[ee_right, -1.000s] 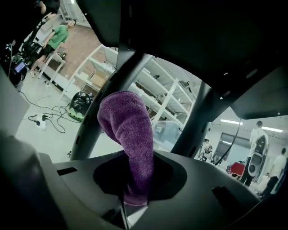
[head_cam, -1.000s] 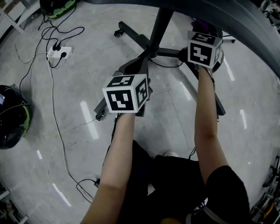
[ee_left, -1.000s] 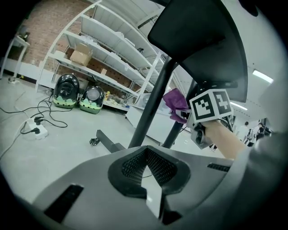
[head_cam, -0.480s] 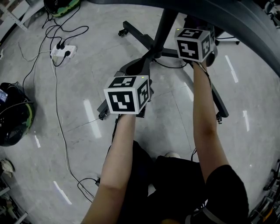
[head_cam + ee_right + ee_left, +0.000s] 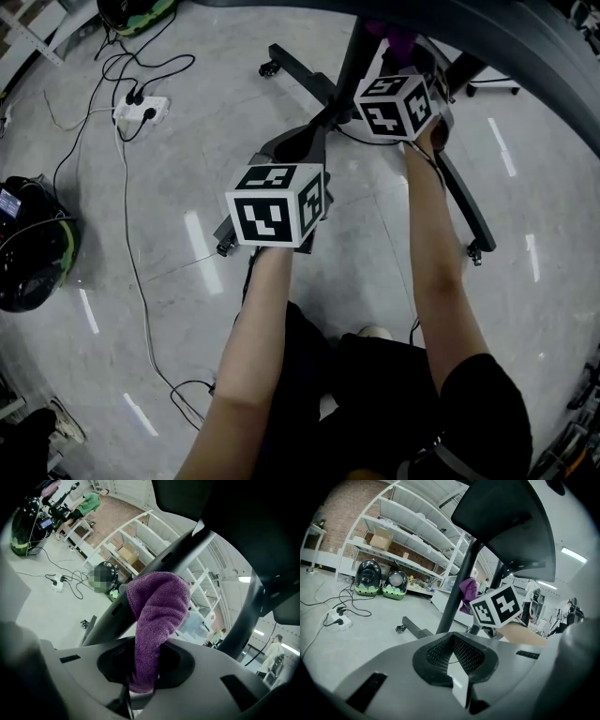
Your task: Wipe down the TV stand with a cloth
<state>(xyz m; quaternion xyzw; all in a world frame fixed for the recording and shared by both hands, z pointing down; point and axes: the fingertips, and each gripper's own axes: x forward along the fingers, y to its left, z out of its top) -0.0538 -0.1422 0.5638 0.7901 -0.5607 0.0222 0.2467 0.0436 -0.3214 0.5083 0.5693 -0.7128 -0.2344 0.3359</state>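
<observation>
My right gripper [image 5: 147,654] has its jaws clamped on the purple cloth [image 5: 157,611]. The cloth is narrow where it is pinched, then swells past the fingertips into a rounded, folded-over hump. Its surface is a nubby terry pile in an even violet, with no pattern I can make out.

In the right gripper view the hump sits right up against the slanting black pole [image 5: 180,555] of the TV stand. I cannot tell for sure whether they touch. From the head view only a small patch of the purple shows above the right marker cube [image 5: 395,105], next to the pole where it rises from the stand's black wheeled legs [image 5: 298,79].

My left gripper [image 5: 454,656] holds nothing. Its mesh-faced jaws meet at the tips, with only a sliver of pale floor showing between them. It hangs lower and nearer to me, over one of the legs and well apart from the cloth.

On the grey floor off to my left lie a white power strip [image 5: 141,111] with black cables.
</observation>
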